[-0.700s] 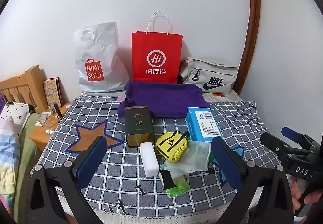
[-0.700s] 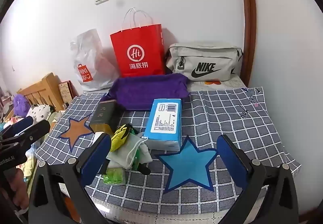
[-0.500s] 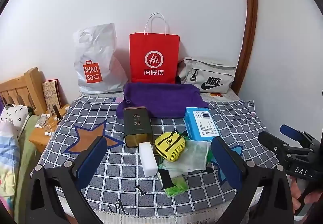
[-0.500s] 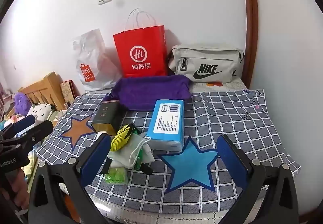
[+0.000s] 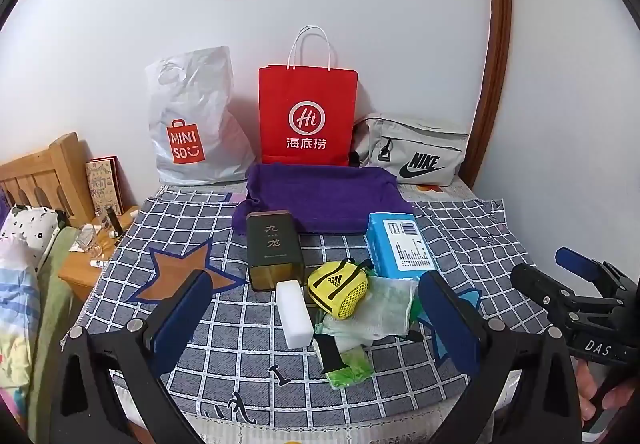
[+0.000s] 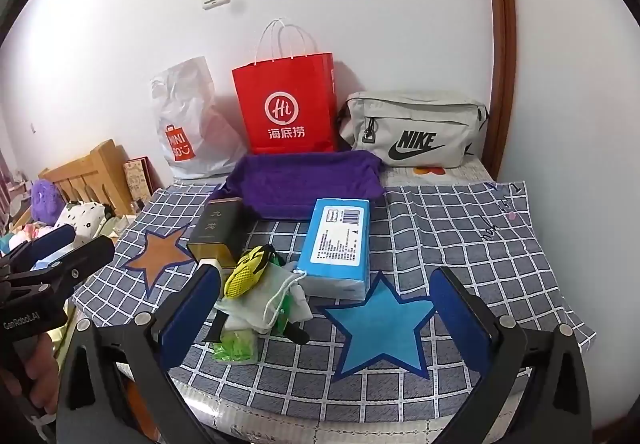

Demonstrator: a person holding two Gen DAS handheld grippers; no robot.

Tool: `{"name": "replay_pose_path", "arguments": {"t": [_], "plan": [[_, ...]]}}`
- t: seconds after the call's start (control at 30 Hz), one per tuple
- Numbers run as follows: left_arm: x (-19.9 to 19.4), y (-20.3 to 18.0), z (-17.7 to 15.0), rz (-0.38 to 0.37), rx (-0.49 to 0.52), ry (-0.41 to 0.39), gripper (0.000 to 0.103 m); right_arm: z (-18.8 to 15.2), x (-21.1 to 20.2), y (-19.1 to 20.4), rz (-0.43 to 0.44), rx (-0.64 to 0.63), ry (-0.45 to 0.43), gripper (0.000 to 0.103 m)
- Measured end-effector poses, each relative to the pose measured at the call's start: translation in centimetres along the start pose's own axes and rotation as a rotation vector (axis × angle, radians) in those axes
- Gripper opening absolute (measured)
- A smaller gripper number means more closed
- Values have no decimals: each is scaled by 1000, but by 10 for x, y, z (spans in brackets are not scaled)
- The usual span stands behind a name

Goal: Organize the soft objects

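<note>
Both grippers are hanging above the near edge of a table covered by a blue-grey checked cloth (image 5: 460, 244), tilted down toward it. The left gripper (image 5: 316, 318) is standing wide with nothing between its 2 blue pads; the right gripper (image 6: 324, 310) is likewise spread wide and gripping nothing.

In the left wrist view, the soft things are lying in a cluster at lower centre of the frame. A yellow mesh pouch (image 5: 338, 290) is sitting on a pale drawstring bag (image 5: 384, 314), and a green packet (image 5: 350, 366) is poking out below them, toward the bottom of the frame. A white block (image 5: 294, 314) is lying just left of the pouch, touching the front of a dark tea box (image 5: 273, 250). A blue tissue pack (image 5: 400, 246) is lying right of centre, its near end by the drawstring bag. A folded purple towel (image 5: 324, 196) is spread across mid-frame behind them.

Along the wall, from left to right of the frame, a white plastic bag (image 5: 192, 120), a red paper bag (image 5: 308, 116) and a grey waist bag (image 5: 416, 152) are standing in a row.

In the right wrist view, a blue star (image 6: 380, 324) on the cloth is showing at lower centre, between the pads.
</note>
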State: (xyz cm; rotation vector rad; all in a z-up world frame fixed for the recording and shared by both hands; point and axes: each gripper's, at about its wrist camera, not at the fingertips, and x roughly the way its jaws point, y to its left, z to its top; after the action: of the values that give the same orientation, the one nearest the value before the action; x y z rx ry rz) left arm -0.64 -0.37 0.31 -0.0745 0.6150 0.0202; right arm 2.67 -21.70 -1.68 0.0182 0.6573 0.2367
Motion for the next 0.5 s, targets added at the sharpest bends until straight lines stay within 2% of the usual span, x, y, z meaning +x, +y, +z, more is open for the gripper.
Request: {"name": "replay_pose_path", "arguments": {"t": [0.5], "plan": [[-1,1,-1,-1,1,-1,103,0,-2,3,1,-8,-7,103]]}}
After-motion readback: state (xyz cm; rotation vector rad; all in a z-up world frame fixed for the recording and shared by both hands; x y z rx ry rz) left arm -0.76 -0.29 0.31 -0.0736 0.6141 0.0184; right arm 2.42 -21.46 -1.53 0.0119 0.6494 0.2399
